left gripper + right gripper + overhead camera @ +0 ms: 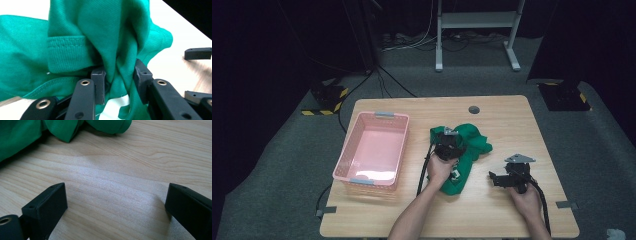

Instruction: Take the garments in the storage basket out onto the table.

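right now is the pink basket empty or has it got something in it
Empty: the pink basket shows only its bare floor in the high view, and the green garment lies bunched on the table beside it.

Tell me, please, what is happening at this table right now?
A person at a wooden table works a gripper in each hand. The left gripper has a bunched fold of a green garment between its jaws. The right gripper sits with its jaws wide open over bare wood, beside the cloth and holding nothing. A pink basket stands at the table's left side, nothing visible inside.
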### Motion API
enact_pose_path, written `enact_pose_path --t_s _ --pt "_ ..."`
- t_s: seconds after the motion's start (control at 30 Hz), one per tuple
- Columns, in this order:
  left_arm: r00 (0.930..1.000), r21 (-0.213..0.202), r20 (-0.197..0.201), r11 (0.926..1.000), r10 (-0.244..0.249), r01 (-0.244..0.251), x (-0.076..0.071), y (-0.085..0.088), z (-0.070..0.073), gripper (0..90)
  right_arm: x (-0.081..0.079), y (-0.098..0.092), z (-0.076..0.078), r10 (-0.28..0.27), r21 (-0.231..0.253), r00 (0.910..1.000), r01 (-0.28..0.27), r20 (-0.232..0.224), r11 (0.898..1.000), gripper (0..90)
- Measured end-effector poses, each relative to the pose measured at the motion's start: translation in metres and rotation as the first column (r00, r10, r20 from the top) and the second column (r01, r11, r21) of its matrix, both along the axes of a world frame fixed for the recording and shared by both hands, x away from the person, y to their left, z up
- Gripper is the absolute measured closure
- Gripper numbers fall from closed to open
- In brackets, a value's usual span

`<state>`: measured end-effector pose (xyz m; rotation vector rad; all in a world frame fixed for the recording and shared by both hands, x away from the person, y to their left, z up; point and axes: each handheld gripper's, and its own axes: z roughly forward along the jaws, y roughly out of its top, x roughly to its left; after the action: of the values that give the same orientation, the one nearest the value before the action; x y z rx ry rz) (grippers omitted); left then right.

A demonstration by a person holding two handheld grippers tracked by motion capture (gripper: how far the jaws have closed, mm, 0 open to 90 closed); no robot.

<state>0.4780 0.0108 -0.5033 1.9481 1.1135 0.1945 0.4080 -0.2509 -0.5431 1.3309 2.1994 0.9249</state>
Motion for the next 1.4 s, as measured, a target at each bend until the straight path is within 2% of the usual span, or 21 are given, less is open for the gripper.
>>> enact_pose_path --t_s 0.33,0.83,1.17,1.4 --pt "0.9999 0.040 0.006 0.9991 0.012 -0.012 0.002 -0.002 -0.006 66.4 0.000 0.000 0.000 0.000 0.000 1.0000 0.000 -0.001 1.000 4.1" --pt "0.9999 0.067 0.014 0.9977 0.005 -0.006 0.003 -0.005 -0.005 64.6 0.000 0.000 0.000 0.003 -0.003 1.0000 -0.003 0.002 1.000 4.1" --pt "0.9992 0.065 0.038 0.9977 0.014 -0.016 -0.001 -0.004 0.003 49.4 0.000 0.000 0.000 0.001 -0.002 1.0000 -0.001 0.001 1.000 4.1" --pt "0.9985 0.045 0.053 0.9988 0.017 -0.019 -0.003 -0.003 0.013 40.4 0.000 0.000 0.000 0.000 -0.001 1.0000 0.000 0.000 1.000 4.1"
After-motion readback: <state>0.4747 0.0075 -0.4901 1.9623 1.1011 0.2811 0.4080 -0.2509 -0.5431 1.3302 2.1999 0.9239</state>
